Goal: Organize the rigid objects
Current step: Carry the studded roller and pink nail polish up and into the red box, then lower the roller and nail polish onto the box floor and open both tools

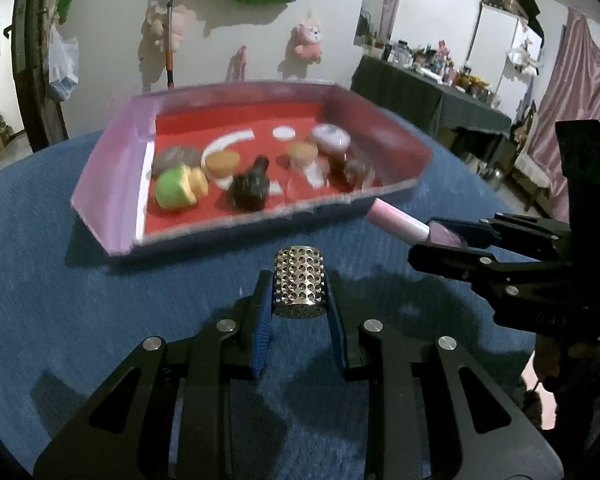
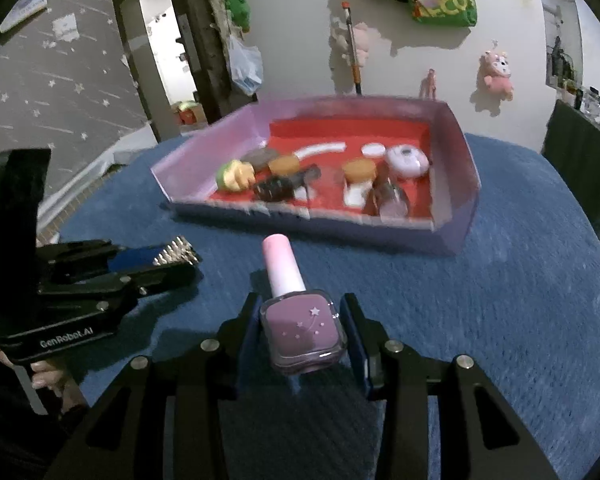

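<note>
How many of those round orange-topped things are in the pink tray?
2. One orange-topped piece lies left of centre beside the green toy; the other sits right of centre near the white-lilac round case. Blur may hide more.

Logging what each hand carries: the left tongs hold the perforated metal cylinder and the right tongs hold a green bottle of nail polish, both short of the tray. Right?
Not quite: the nail polish bottle in the right tongs is purple with a pink cap, as the right wrist view shows. The rest holds.

Left claw, right claw both clamped.
</note>
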The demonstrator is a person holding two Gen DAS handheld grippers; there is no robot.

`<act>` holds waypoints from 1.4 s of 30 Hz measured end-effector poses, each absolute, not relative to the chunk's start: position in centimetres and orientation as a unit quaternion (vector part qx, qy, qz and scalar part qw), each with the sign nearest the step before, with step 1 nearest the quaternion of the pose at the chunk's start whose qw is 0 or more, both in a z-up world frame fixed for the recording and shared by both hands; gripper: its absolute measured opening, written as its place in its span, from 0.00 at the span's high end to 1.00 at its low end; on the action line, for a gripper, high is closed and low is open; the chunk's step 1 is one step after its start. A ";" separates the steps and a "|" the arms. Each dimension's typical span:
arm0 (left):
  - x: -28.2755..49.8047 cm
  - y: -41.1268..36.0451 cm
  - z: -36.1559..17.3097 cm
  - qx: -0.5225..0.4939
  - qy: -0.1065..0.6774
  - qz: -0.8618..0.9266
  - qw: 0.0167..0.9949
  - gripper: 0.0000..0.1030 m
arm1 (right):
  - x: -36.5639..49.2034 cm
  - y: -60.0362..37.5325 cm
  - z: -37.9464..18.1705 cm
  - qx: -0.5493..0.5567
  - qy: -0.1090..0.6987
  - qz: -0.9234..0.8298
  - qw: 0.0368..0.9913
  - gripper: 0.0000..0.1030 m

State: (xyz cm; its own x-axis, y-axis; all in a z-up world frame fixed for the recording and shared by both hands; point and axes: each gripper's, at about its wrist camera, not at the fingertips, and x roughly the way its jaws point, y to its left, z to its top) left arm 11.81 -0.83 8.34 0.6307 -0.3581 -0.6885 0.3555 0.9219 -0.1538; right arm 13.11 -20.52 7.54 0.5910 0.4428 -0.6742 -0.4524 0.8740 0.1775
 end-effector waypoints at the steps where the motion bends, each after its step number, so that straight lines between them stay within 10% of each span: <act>1: 12.3 -0.7 8.9 -0.005 0.380 -0.200 0.903 0.77 | 13.8 -20.4 8.2 -0.008 0.372 0.253 0.893 0.59; 21: 33.6 -1.9 9.5 0.020 0.493 -0.253 0.832 0.77 | 37.4 -17.0 9.4 -0.027 0.481 0.246 0.841 0.59; 42: 37.5 -3.1 6.7 0.049 0.539 -0.249 0.803 0.77 | 41.2 -14.4 5.6 -0.097 0.552 0.210 0.801 0.59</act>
